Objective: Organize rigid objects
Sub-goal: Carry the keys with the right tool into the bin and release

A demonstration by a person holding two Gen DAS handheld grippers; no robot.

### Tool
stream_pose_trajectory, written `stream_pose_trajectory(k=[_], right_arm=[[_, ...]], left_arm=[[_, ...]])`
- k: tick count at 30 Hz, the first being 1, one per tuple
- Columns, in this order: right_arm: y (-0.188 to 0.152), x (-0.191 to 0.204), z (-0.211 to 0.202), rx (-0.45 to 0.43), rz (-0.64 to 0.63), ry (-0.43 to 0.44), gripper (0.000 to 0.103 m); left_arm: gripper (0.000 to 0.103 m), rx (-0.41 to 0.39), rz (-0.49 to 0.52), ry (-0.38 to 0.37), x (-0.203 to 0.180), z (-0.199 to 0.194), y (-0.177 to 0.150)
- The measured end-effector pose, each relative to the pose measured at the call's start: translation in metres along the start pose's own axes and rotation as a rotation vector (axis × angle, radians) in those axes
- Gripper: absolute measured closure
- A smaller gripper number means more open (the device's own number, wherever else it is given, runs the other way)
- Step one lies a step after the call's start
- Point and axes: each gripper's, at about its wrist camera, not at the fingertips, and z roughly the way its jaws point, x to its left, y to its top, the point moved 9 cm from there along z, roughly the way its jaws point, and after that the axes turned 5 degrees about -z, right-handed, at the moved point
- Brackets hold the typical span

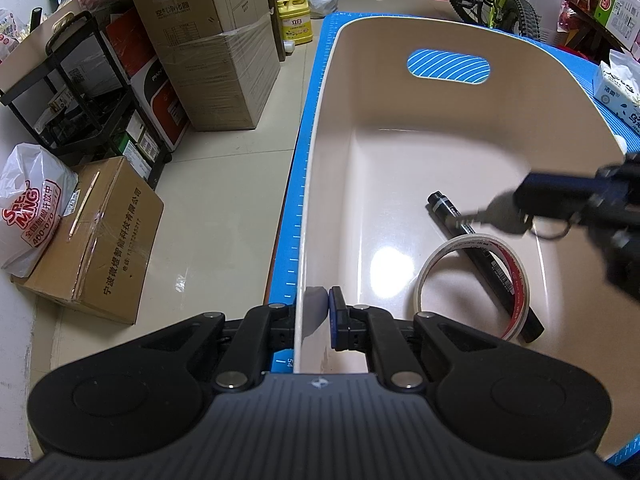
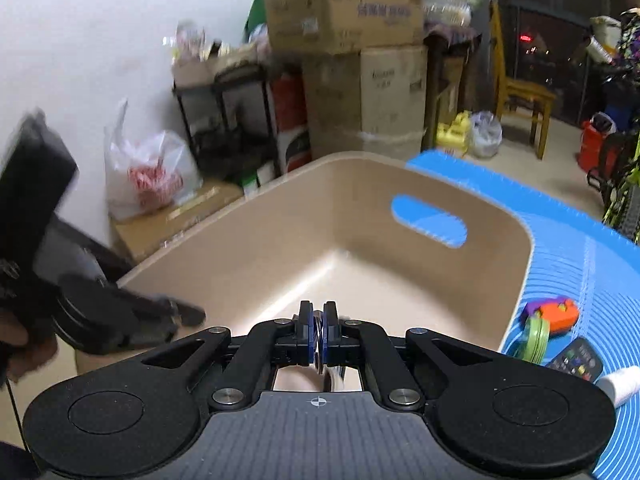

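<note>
A beige plastic bin (image 1: 400, 92) stands on a blue mat (image 1: 298, 200). Inside it lie a black marker (image 1: 480, 256) and a roll of clear tape (image 1: 476, 284). My left gripper (image 1: 316, 316) is shut on the bin's near-left rim. My right gripper (image 2: 319, 332) is shut on a metal key (image 1: 486, 220) on a ring and holds it above the marker inside the bin; in the right wrist view only the key's thin edge (image 2: 319, 344) shows between the pads. The bin also shows in the right wrist view (image 2: 280, 208).
On the mat right of the bin lie an orange and purple toy (image 2: 554, 312), a green ring (image 2: 534, 338), a small remote (image 2: 576, 360) and a white roll (image 2: 622, 384). A tissue pack (image 1: 618, 80) sits at the far right. Cardboard boxes (image 1: 216, 60) and a black rack (image 1: 80, 92) stand on the floor left.
</note>
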Motion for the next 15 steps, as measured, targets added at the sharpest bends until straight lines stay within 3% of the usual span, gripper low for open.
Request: stream_pose_trajectory(k=[5, 6, 7, 8, 15], right_arm=[[-0.005, -0.006, -0.002, 0.016, 0.043, -0.006, 0.085], [-0.003, -0.01, -0.008, -0.003, 0.061, -0.013, 0.081], [-0.002, -0.013, -0.013, -0.016, 0.076, -0.017, 0.065], [0.001, -0.016, -0.017, -0.031, 0.091, -0.022, 0.056], [0.011, -0.052, -0.06, -0.138, 0.142, -0.107, 0.035]], left_arm=[[0.092, 0.0, 0.0, 0.0, 0.0, 0.0, 0.0], [0.092, 0.0, 0.0, -0.001, 0.0, 0.0, 0.0], [0.092, 0.0, 0.0, -0.001, 0.0, 0.0, 0.0], [0.092, 0.0, 0.0, 0.0, 0.0, 0.0, 0.0], [0.092, 0.001, 0.0, 0.0, 0.0, 0.0, 0.0]])
